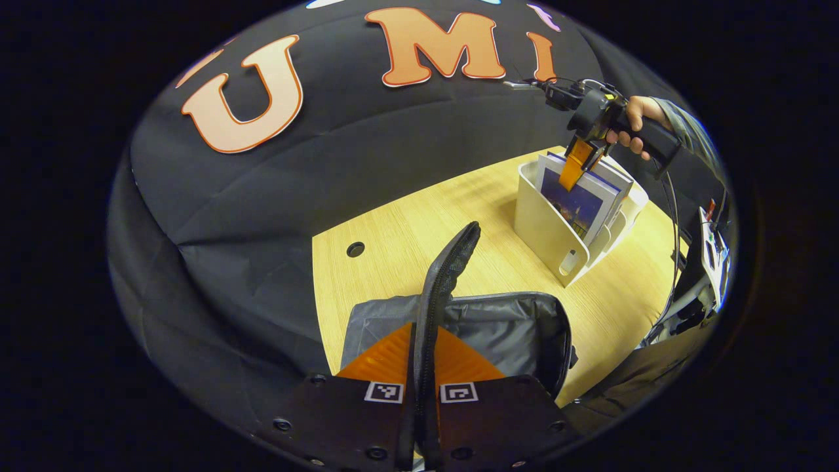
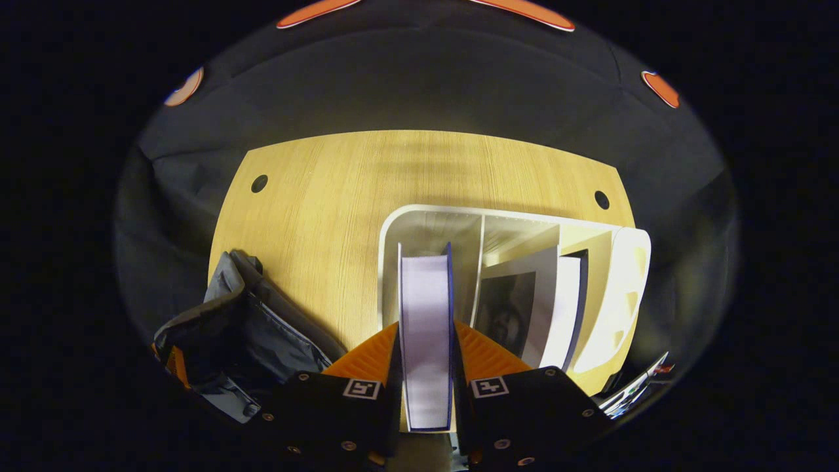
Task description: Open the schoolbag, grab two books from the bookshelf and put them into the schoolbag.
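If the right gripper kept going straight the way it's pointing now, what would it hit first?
The right gripper is shut on the white-paged, dark-covered book and points down into the white plastic bookshelf. Going straight on would likely press the book onto that compartment's floor first, though depth is unclear.

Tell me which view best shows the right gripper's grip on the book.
The right gripper view: the book stands clamped between both fingers of the right gripper. The left gripper view shows that grip from afar, above the bookshelf.
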`<state>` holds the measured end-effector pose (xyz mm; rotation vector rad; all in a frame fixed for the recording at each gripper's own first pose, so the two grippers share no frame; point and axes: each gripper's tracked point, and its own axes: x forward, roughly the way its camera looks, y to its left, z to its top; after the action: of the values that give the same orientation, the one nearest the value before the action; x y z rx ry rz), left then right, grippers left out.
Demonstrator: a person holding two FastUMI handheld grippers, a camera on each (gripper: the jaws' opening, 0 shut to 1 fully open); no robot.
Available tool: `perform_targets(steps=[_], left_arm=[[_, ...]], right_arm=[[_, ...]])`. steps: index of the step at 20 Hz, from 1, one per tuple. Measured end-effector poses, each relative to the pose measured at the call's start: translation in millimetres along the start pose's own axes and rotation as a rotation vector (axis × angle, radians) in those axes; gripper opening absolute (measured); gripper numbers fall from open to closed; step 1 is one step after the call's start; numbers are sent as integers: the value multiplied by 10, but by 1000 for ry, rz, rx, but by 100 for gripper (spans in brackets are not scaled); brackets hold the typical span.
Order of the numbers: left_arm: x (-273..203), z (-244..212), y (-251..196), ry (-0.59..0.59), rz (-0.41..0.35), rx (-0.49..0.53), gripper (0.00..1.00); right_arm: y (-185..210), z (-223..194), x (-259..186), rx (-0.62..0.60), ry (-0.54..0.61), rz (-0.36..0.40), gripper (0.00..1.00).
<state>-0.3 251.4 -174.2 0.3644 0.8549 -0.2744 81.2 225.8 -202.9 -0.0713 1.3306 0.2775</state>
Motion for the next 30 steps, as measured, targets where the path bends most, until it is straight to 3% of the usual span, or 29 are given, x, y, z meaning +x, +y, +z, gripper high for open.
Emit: perform_targets(steps=[4,5,6,15,16,17,21,30], left_arm=[[10,-15,2,1,-9,-5,6],[9,-30,10,1,-12,-6,6],[23,-25,6,3,-17,-6,6],[112,-85,-60,3,-50,-5,6],[111,-77,-52,2,-53,-3,6],[116,-83,-32,2,-54,1,6],[110,-87,-17,-1,-63,14,6],[130,-124,33,-18,-82,12,6]], right_arm=[[2,17,-315,56,-30,73,33],[-12,4,-421,63,-42,87,39],[-41,-7,-517,64,-52,97,32],[-396,-283,-1282,82,-162,134,31],[-426,-320,-1360,94,-176,147,38],[-439,-342,-1437,110,-192,160,31],[-466,-481,-1721,152,-250,208,30],[-172,-1011,-1814,262,-285,365,29]])
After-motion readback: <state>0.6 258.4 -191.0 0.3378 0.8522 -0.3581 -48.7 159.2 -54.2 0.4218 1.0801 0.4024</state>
